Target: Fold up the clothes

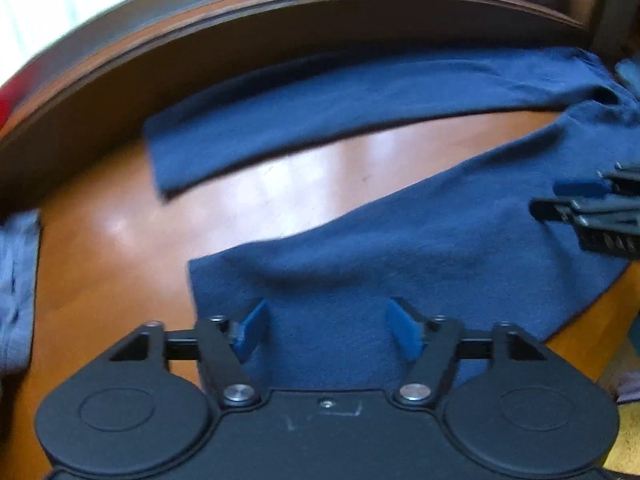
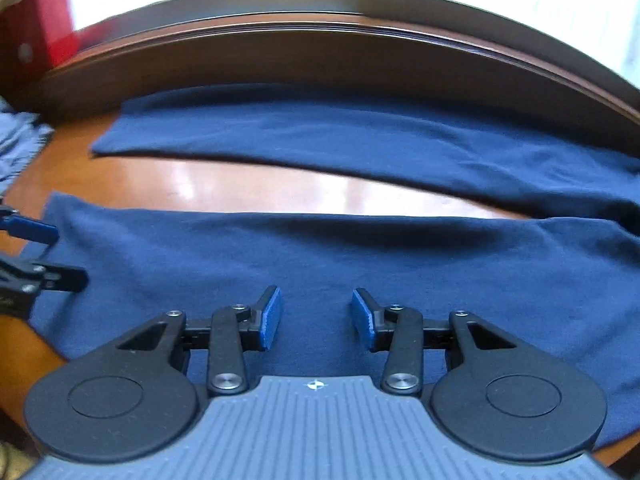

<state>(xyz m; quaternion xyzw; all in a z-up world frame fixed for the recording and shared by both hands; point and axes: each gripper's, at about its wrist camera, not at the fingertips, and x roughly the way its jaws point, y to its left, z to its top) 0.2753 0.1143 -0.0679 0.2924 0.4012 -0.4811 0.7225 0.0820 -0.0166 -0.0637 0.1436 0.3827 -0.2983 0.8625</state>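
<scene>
Dark blue trousers [image 1: 400, 256] lie flat on a glossy wooden table [image 1: 300, 184], the two legs spread apart with bare wood between them. My left gripper [image 1: 326, 332] hovers open over the hem end of the near leg, nothing between its blue pads [image 1: 252, 332]. My right gripper [image 2: 316, 320] is open above the same near leg [image 2: 320, 256], further along it, with cloth lying flat below. The far leg [image 2: 320, 136] stretches along the back. Each gripper shows in the other's view: the right gripper [image 1: 560, 200] at the right edge, the left gripper [image 2: 52, 256] at the left edge.
A pale grey-blue garment [image 1: 16, 280] lies crumpled at the table's left side, also the grey-blue garment [image 2: 20, 140]. A raised dark wooden ledge [image 2: 320, 52] runs behind the table under a bright window. A red box [image 2: 40, 32] stands at the back left.
</scene>
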